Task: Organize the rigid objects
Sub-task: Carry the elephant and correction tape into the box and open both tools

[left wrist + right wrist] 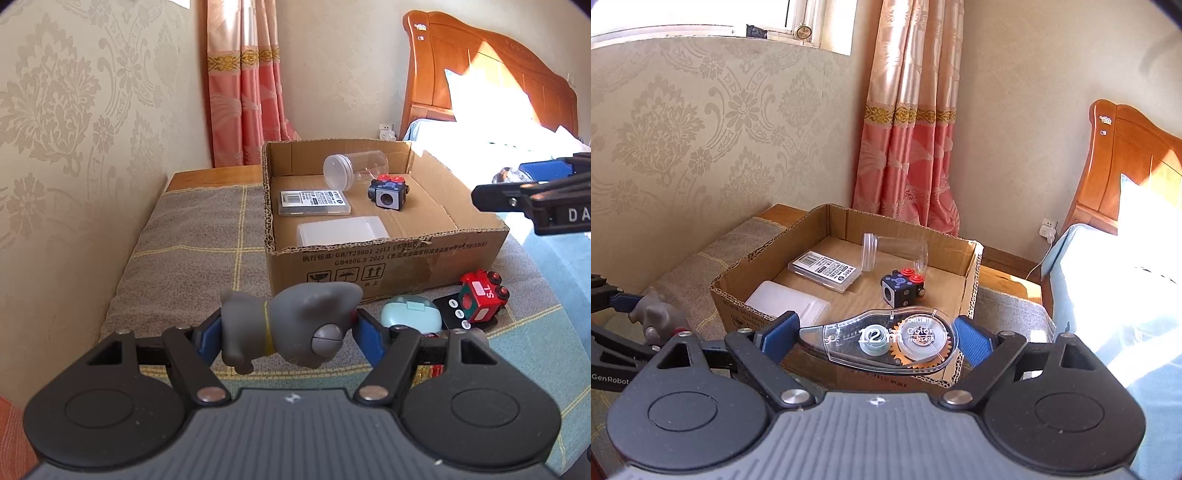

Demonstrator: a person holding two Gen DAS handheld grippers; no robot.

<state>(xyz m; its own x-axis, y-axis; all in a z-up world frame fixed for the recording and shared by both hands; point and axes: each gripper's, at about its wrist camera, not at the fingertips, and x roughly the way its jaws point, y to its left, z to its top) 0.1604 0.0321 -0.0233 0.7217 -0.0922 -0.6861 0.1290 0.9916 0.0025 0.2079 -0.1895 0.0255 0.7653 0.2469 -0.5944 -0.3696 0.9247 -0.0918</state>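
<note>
My left gripper (286, 332) is shut on a grey toy figure (291, 321), held above the blanket in front of the cardboard box (388, 258). My right gripper (877, 338) is shut on a clear correction tape dispenser (882, 339), held over the box's near edge (738, 295). The box holds a clear jar on its side (354, 168), a black cube toy with red buttons (388, 192), a flat labelled case (314, 202) and a white plastic box (341, 229). The right gripper shows at the right edge of the left wrist view (535, 195).
On the blanket (192, 240) right of the left gripper lie a light blue case (410, 314), a red toy train (482, 301) and a black remote (452, 312). A wall is on the left, a curtain (247, 85) behind, a bed with wooden headboard (491, 74) on the right.
</note>
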